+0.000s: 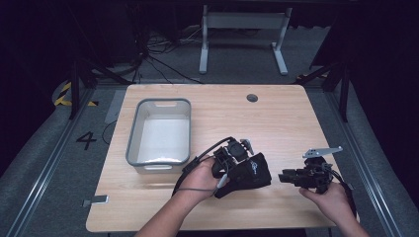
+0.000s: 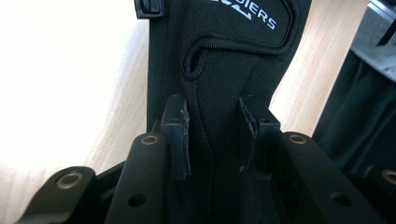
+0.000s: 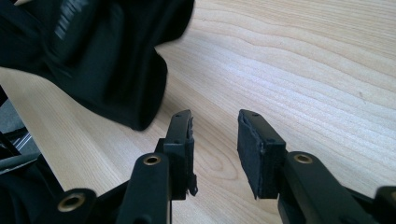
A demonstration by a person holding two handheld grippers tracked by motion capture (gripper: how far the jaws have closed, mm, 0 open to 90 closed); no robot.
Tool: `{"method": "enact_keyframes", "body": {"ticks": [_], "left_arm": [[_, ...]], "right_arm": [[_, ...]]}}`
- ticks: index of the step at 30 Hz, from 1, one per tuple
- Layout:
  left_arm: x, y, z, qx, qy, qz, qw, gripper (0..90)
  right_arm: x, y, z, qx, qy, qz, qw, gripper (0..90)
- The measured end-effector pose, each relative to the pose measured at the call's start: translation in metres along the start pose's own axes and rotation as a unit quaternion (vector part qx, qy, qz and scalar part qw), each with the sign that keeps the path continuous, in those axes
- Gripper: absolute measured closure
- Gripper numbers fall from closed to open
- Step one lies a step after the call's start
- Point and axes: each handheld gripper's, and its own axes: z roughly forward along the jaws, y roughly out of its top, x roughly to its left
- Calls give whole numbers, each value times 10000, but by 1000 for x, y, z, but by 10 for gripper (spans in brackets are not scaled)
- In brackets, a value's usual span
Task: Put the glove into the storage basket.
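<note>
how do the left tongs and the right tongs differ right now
The left tongs have their jaws closed on the black pouch, with fabric pinched between the pads; the right tongs stand open with bare table between the jaws. The left tongs sit right at the pouch, while the right tongs hover beside it, apart from it. Both are black, two-jawed and hand-held.

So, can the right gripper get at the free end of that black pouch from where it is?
Probably yes: the right gripper is open, with bare table between it and the black pouch, nothing between.
</note>
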Motion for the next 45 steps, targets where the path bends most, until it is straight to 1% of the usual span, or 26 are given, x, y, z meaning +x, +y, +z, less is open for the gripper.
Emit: {"method": "enact_keyframes", "body": {"ticks": [1, 3, 5, 6, 7, 10, 15, 17, 20, 22, 23, 25, 29, 31, 33, 35, 36, 37, 38, 42, 43, 44, 45], "left_arm": [[1, -1, -3, -88, -37, 11, 10000, 672], [4, -2, -8, -155, -126, -32, 9998, 671], [6, -4, -13, -240, -78, -125, 9996, 671], [7, -5, -16, -269, -76, -201, 9994, 671], [8, -5, -19, -318, -74, -230, 9992, 671], [11, -8, -29, -427, -120, -261, 9987, 671], [17, -11, -49, -615, -58, -385, 9973, 671], [20, -12, -57, -667, -104, -392, 9969, 670], [27, -16, -68, -791, -44, -537, 9954, 670], [31, -20, -74, -914, 12, -658, 9936, 669], [34, -22, -78, -981, 36, -737, 9924, 670], [41, -28, -87, -1138, 116, -919, 9892, 669], [57, -39, -105, -1219, 431, -1239, 9838, 670], [66, -45, -113, -1287, 578, -1421, 9797, 670], [75, -49, -119, -1342, 700, -1553, 9762, 670], [84, -53, -123, -1415, 773, -1723, 9718, 670], [90, -55, -125, -1429, 824, -1790, 9699, 670], [95, -57, -126, -1454, 862, -1903, 9671, 670], [100, -59, -127, -1451, 907, -1983, 9651, 669], [122, -66, -126, -1440, 1113, -2376, 9542, 669], [128, -68, -125, -1451, 1149, -2489, 9507, 669], [133, -69, -124, -1428, 1182, -2570, 9485, 670], [139, -70, -123, -1405, 1202, -2632, 9468, 669]], "right_arm": [[0, 0, 0, 5, -5, 4, 10000, 655], [-1, 1, 2, 16, 15, 27, 10000, 650], [-1, 0, 3, 45, 23, 30, 10000, 651], [-1, 0, 4, 48, 23, 26, 10000, 651], [-1, 0, 4, 55, 44, 31, 10000, 651], [0, 0, 6, 85, 61, 29, 9999, 651], [1, 0, 9, 107, 75, 12, 9999, 651], [1, 2, 10, 117, 96, -9, 9999, 651], [1, 5, 13, 144, 133, -41, 9998, 653], [2, 6, 15, 141, 151, -61, 9998, 653], [2, 7, 15, 148, 160, -77, 9997, 653], [3, 9, 17, 158, 184, -103, 9997, 652], [4, 13, 22, 195, 212, -138, 9995, 649], [4, 13, 24, 209, 218, -146, 9994, 649], [4, 14, 25, 224, 219, -154, 9994, 649], [4, 13, 25, 245, 218, -141, 9994, 648], [4, 13, 26, 245, 216, -137, 9994, 648], [4, 13, 26, 252, 211, -134, 9994, 648], [4, 12, 25, 255, 194, -132, 9994, 648], [3, 10, 24, 240, 187, -109, 9995, 647], [2, 10, 24, 244, 174, -87, 9995, 647], [2, 9, 24, 245, 171, -67, 9995, 647], [1, 9, 24, 250, 168, -51, 9995, 647]]}}
